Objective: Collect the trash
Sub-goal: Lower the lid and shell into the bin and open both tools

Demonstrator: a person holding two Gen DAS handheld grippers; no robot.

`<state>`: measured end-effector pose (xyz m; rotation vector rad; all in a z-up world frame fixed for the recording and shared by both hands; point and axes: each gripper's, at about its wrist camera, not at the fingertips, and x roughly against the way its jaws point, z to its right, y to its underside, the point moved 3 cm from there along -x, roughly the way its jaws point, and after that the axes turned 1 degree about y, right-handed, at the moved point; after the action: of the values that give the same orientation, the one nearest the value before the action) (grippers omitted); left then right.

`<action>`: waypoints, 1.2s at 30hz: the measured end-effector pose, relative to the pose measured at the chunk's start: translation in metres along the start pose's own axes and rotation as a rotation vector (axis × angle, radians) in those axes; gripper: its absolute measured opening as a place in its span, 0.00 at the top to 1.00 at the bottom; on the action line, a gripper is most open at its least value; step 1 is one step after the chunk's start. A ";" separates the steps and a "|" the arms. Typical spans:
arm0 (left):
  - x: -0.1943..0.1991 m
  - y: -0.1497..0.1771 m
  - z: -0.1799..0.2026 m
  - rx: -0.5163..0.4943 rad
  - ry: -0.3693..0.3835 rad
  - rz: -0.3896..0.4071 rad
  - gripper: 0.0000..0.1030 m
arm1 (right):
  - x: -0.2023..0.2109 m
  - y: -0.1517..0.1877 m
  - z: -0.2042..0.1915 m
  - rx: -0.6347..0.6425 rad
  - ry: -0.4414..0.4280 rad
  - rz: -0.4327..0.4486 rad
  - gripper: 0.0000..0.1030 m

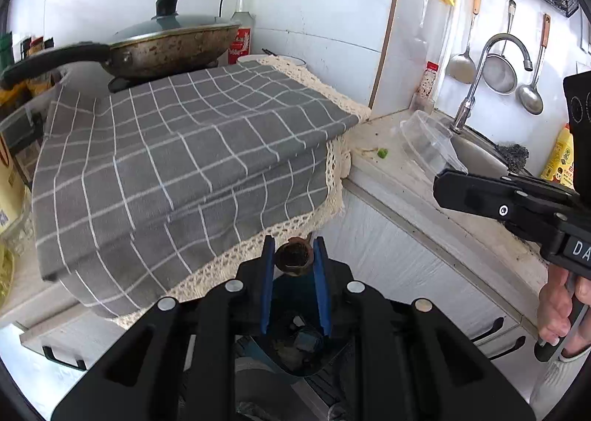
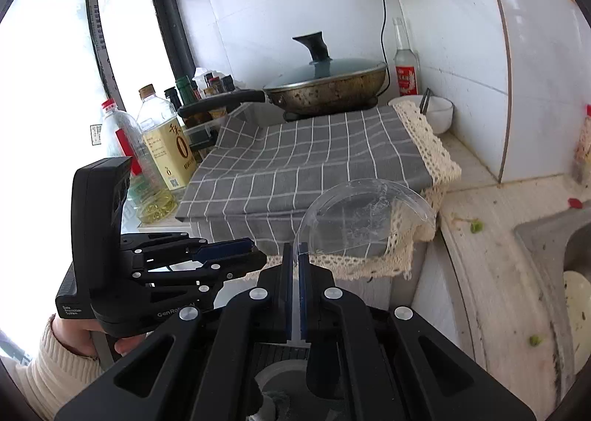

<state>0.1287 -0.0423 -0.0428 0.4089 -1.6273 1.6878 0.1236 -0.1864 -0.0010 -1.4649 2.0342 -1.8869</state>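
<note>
My left gripper [image 1: 294, 254] is shut on a small brown, dark-centred piece of trash [image 1: 294, 259], held in the air in front of the cloth-covered stove. A dark bin [image 1: 295, 347] shows below it, between the fingers. My right gripper [image 2: 294, 254] is shut on the rim of a clear plastic container [image 2: 365, 214], held up beside the counter edge. That container also shows in the left wrist view [image 1: 424, 147], with the right gripper [image 1: 443, 180] at its edge. The left gripper shows in the right wrist view [image 2: 255, 254]. Green scraps [image 1: 382, 153] lie on the counter.
A grey checked cloth [image 1: 177, 162] covers the stove, with a lidded wok [image 1: 173, 44] behind it. A sink [image 2: 554, 236] with a tap [image 1: 476, 88] lies to the right. Oil bottles [image 2: 162, 151] stand at the left. Ladles hang on the wall. Cabinet fronts [image 1: 406, 265] are below the counter.
</note>
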 end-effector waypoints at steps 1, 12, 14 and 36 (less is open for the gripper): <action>-0.001 0.007 0.000 0.013 0.010 -0.005 0.78 | -0.004 0.005 0.001 -0.006 0.004 -0.012 0.98; -0.043 0.063 -0.002 0.084 0.062 -0.105 0.78 | -0.058 0.056 0.023 -0.048 0.022 -0.199 0.98; -0.051 0.066 -0.007 0.098 0.060 -0.121 0.78 | -0.067 0.062 0.027 -0.061 0.024 -0.228 0.98; -0.091 0.064 -0.024 0.116 0.053 -0.191 0.78 | -0.084 0.062 0.067 -0.114 0.094 -0.230 0.45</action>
<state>0.1516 -0.0399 -0.1544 0.5545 -1.4096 1.6388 0.1717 -0.1975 -0.1154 -1.7386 2.1285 -1.9843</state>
